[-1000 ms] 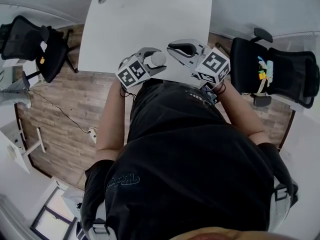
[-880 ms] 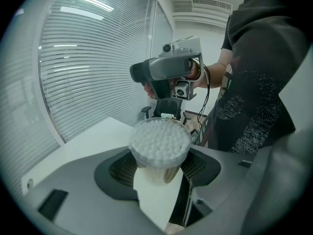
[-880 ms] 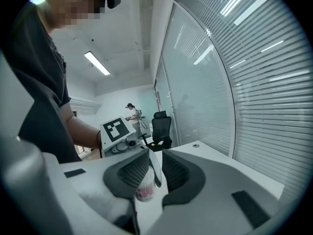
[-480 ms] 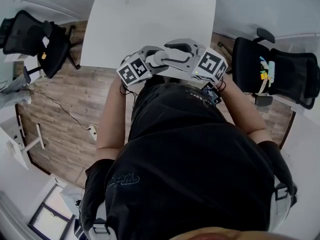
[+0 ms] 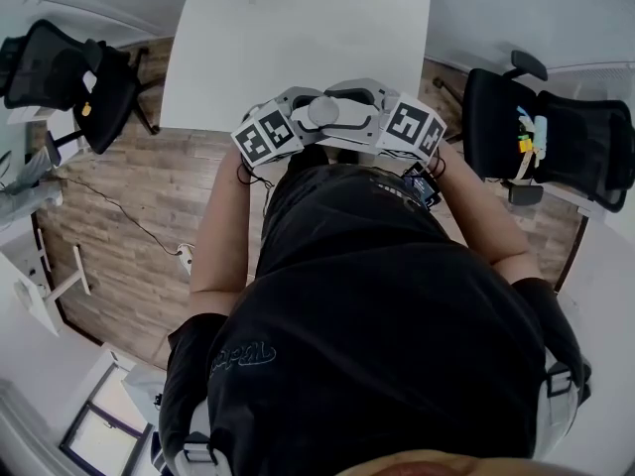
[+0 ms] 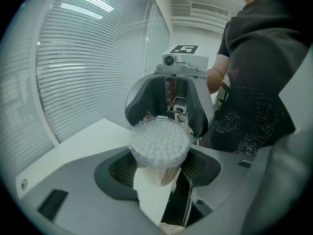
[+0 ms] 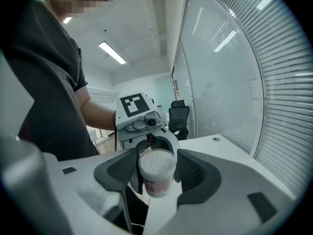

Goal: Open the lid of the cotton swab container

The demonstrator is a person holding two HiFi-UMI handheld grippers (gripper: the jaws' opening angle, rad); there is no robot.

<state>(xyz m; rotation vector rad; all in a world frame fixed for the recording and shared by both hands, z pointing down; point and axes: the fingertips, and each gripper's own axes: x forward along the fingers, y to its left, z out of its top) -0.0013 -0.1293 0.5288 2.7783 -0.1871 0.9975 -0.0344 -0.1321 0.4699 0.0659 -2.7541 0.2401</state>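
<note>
While in left tool (image 6: 162, 164), swab container (image 6: 159, 142).

The cotton swab container (image 6: 159, 146), held in the left hand-held gripper (image 6: 160, 173), is clear glossy plastic packed with white cotton tips. Its label (image 7: 157, 185) looks like pink paper. That gripper's shell is smooth matt grey plastic, its pads (image 6: 122, 169) dark and ribbed. The counter (image 5: 298, 38) beside it is smooth matt white, and the floor (image 5: 129, 196) off to its left is wood-grained.

left gripper (image 6: 161, 173): is clamped on the cotton swab container (image 6: 159, 142) | right gripper (image 7: 156, 177): is faced toward the left one, jaws just opened wide, container flanked but not pressed | forearms: are drawn inward
</note>
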